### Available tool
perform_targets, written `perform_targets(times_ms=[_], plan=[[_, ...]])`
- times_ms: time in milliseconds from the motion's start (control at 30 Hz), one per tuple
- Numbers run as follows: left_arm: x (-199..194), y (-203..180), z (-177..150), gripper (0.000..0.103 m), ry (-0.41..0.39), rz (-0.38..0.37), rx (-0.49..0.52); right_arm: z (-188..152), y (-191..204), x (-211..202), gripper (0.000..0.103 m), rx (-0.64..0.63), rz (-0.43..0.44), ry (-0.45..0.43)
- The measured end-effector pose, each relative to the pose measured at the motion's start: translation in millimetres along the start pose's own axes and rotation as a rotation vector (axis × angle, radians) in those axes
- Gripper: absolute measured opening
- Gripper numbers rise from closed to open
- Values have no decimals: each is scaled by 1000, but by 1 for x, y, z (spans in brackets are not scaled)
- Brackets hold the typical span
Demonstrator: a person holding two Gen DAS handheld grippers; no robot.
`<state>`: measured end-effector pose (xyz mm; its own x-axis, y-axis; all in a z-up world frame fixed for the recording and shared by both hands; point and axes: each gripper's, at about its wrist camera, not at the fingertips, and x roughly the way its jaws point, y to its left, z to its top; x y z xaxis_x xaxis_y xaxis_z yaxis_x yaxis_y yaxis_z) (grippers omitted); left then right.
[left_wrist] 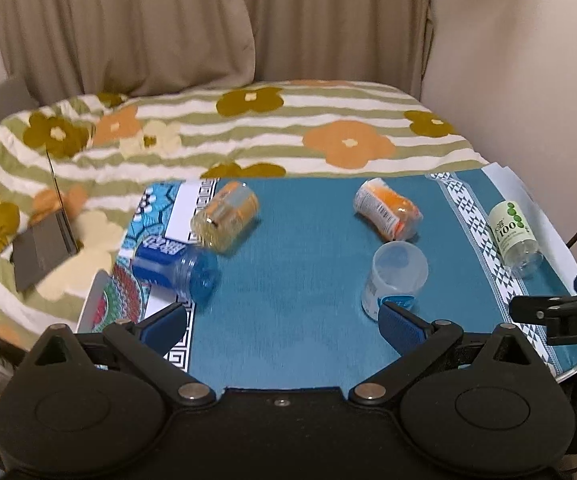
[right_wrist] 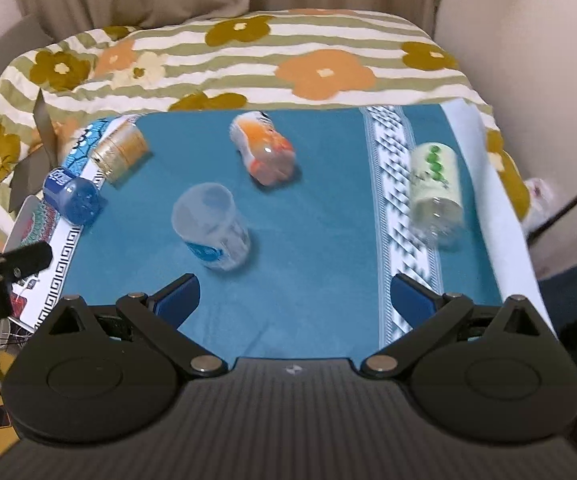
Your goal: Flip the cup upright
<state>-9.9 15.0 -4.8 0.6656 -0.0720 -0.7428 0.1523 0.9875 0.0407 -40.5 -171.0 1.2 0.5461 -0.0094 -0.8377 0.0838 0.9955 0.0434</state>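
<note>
Several plastic cups rest on a teal cloth (left_wrist: 296, 264). A clear cup with a blue label (left_wrist: 394, 276) stands upright near my left gripper's right finger; it also shows in the right wrist view (right_wrist: 212, 228). An orange cup (left_wrist: 388, 214) (right_wrist: 266, 152), a yellow cup (left_wrist: 226, 220) (right_wrist: 122, 152), a blue cup (left_wrist: 176, 268) (right_wrist: 72, 196) and a green-labelled cup (left_wrist: 514, 236) (right_wrist: 434, 192) lie on their sides. My left gripper (left_wrist: 282, 320) is open and empty just short of the cups. My right gripper (right_wrist: 294, 298) is open and empty over the cloth's near edge.
A flowered striped blanket (left_wrist: 248, 136) covers the bed behind the cloth. Curtains (left_wrist: 208, 20) hang at the back and a wall stands on the right. A dark card-like item (left_wrist: 40, 252) lies on the blanket at left. The other gripper's black body (left_wrist: 560, 316) shows at right.
</note>
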Motion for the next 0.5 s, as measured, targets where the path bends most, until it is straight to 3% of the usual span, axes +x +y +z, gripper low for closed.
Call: perform_targets(times_ms=[500], plan=[[-12,-13,-12,103,-23,19,24,-15,-11,-15,103,-1,-28,-15]])
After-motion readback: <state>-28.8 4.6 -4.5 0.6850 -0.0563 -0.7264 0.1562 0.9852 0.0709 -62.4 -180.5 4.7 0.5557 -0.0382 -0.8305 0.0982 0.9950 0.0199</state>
